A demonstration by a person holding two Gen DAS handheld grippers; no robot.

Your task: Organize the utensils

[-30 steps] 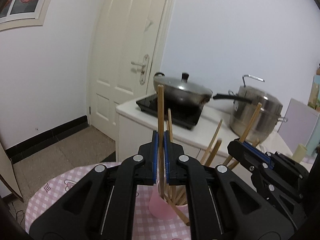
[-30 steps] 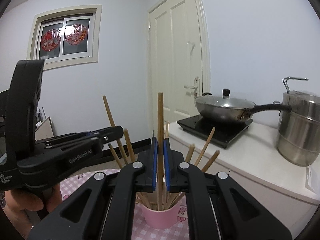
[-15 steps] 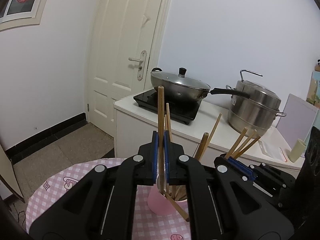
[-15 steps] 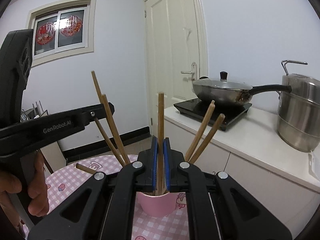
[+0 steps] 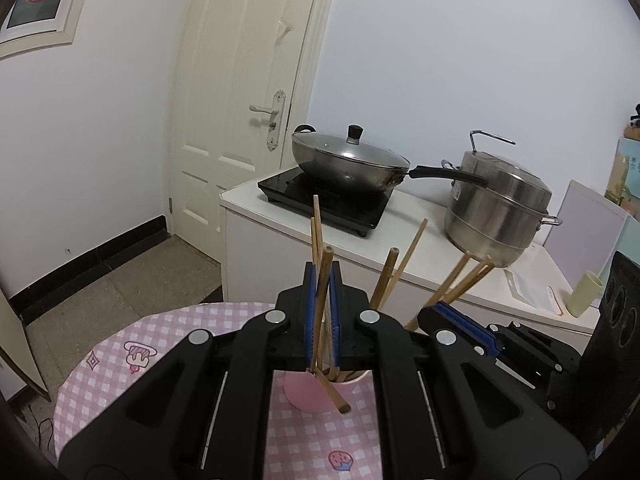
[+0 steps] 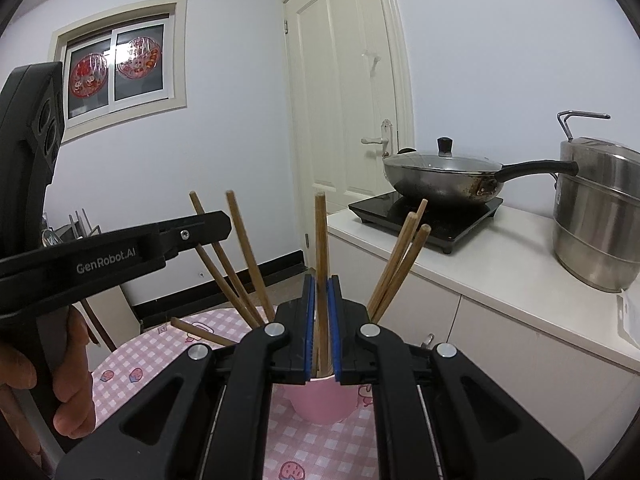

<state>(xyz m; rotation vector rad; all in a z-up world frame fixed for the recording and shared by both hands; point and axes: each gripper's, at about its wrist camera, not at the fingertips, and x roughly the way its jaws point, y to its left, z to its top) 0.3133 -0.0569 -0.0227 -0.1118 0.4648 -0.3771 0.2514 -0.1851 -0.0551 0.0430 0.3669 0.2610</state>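
Note:
A pink cup [image 5: 306, 394] [image 6: 322, 400] stands on the pink checked tablecloth [image 5: 120, 360] and holds several wooden chopsticks that fan out. My left gripper [image 5: 322, 280] is just above the cup; a tilted chopstick [image 5: 325, 270] passes between its blue pads, which stand slightly apart. My right gripper [image 6: 320, 292] is also over the cup, with an upright chopstick [image 6: 320, 232] between its pads, a thin gap on each side. The right gripper shows in the left wrist view [image 5: 460, 316], the left one in the right wrist view [image 6: 192, 232].
A white counter [image 5: 400, 248] behind the table carries a black induction hob with a lidded wok [image 5: 348, 160] and a steel steamer pot [image 5: 496, 208]. A white door [image 5: 244, 100] is at the back left. A window [image 6: 116, 68] is on the left wall.
Both chopsticks have gone down into the cup. The left chopstick now tilts and sits lower between the pads, which have parted slightly. Both grippers have come lower over the cup.

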